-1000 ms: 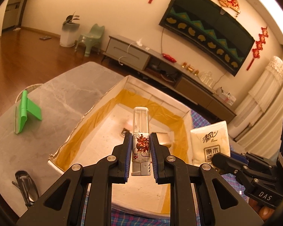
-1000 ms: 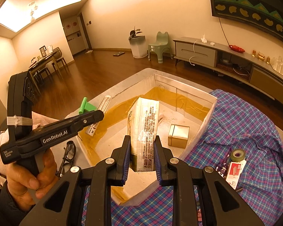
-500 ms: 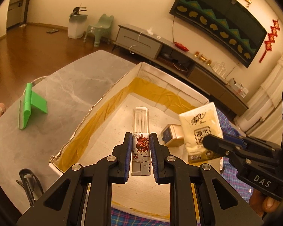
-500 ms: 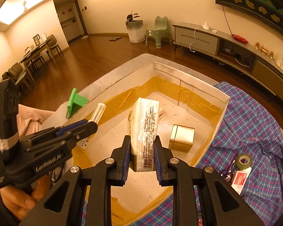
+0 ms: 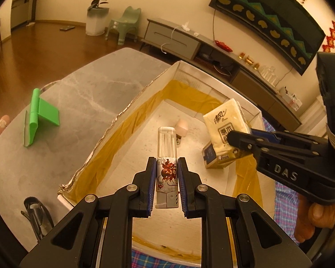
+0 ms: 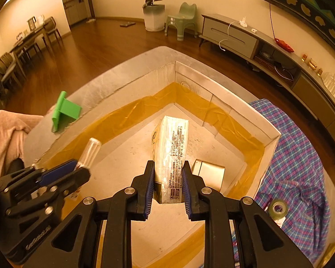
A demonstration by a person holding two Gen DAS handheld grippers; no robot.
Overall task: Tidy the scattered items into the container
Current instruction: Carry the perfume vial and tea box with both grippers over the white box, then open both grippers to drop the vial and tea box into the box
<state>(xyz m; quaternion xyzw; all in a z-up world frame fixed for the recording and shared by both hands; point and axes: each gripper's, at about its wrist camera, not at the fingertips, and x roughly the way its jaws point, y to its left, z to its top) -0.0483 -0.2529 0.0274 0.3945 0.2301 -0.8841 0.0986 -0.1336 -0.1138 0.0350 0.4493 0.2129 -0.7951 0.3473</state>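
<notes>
Over on the left wrist view: green stand (image 5: 41, 116) on the grey tabletop (image 5: 82, 102), glasses (image 5: 36, 214) at the near table edge just outside the box corner, a small pale lump (image 5: 182, 127) on the box floor. None of the last two visible from the right wrist. From the right wrist instead: tape roll (image 6: 278, 208) lying on the plaid cloth (image 6: 301, 156), outside the right wall of the box.

Left gripper (image 5: 167, 186) clamped on a slim tube (image 5: 167, 156) with clear cap and red print, held above the box floor, pointing toward the far corner. Right gripper (image 6: 168, 187) clamped on the tissue pack (image 6: 170, 154), held upright over the middle of the cardboard box (image 6: 265, 131). Gold tin (image 6: 210, 174) sitting on the floor just right of the pack, partly hidden behind the right finger.

Box walls raised on all sides, yellow tape lining the lower inner walls. Bare floor between tube and pack, more toward the far corner. Left wall close beside the tube; tin crowding the right side.

Both grippers angled downward into the box, side by side, right one slightly ahead; thumb and fingers of the right hand (image 5: 317, 218) wrapped around its handle.
</notes>
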